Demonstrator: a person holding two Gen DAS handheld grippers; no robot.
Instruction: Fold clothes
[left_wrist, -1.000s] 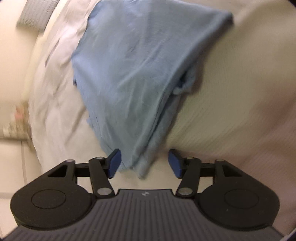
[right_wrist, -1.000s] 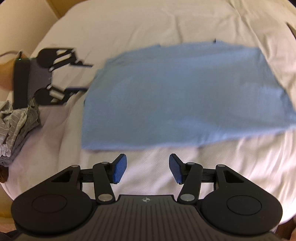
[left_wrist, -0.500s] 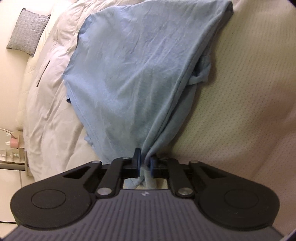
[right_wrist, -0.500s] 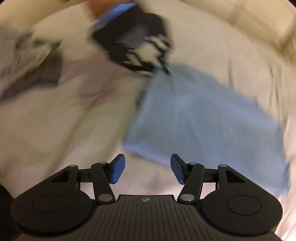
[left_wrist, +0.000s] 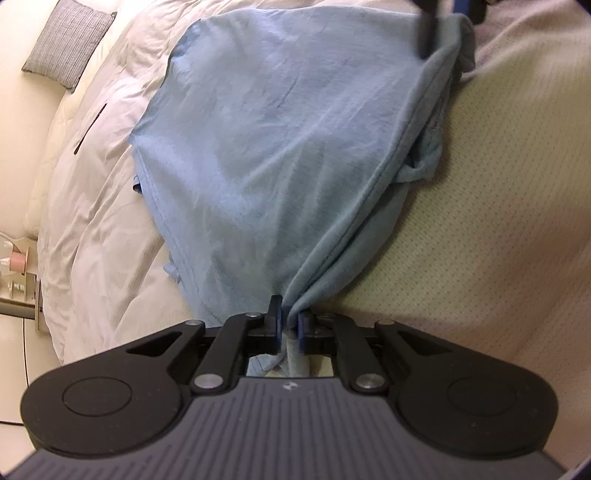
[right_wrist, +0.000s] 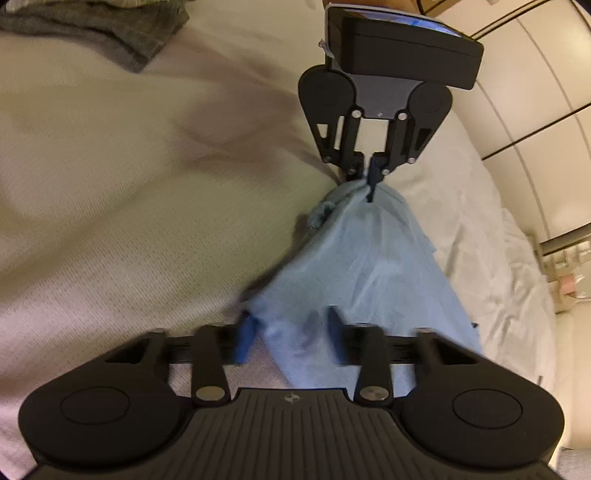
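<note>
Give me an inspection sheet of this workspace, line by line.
Surface: bed with a textured beige blanket beside a white duvet.
Job's things: blue shirt spread across both, one corner bunched.
Clutter: grey garment pile at the bed's far edge.
Grippers: left claw shut on the shirt's corner; right claw open, its fingers astride the opposite corner.
Cables: thin cord by the bedside.
Surroundings: grey pillow, nightstand with small items, white panelled cupboards.

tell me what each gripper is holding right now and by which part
The left gripper is shut on a bunched corner of the blue shirt. The right gripper is open around the opposite corner, holding nothing yet.
</note>
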